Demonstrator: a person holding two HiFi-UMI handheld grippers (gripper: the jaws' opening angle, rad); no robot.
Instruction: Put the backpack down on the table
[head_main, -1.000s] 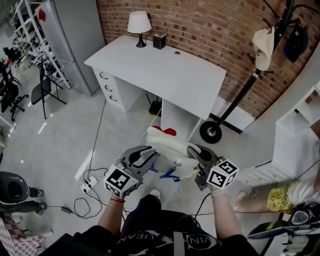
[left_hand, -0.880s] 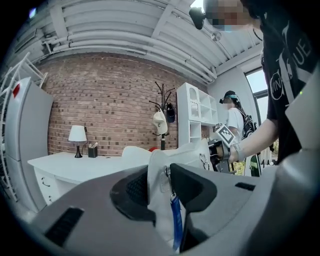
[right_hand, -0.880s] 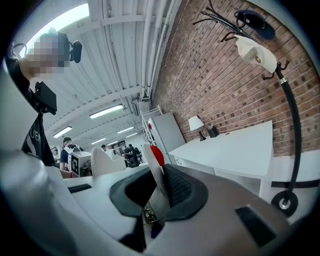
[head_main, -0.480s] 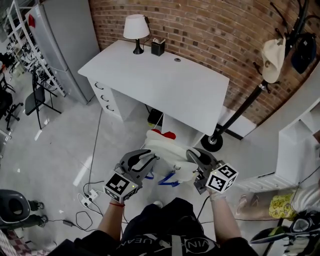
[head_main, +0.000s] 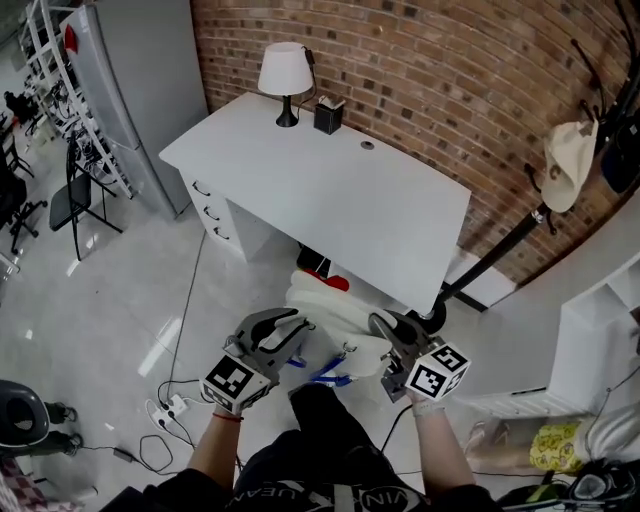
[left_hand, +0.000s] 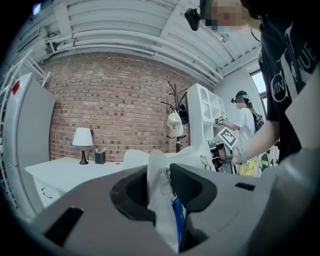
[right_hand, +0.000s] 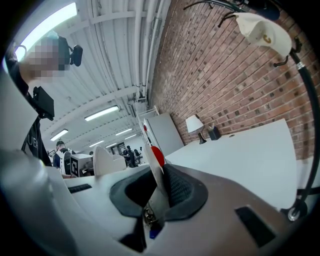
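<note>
Here the backpack (head_main: 335, 310) hangs between left hand-held gripper (head_main: 301, 324) and right hand-held gripper (head_main: 379, 323).

White table (head_main: 330, 190) bears a lamp (head_main: 284, 72) and a dark box (head_main: 328, 117), side by side near its far edge

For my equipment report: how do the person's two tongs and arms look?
The left tongs and right tongs are grey moulded shells with black inner pads. Each carries a cube of black-and-white square markers. The person wears a black shirt with white lettering; a thin red band circles the left wrist.
</note>
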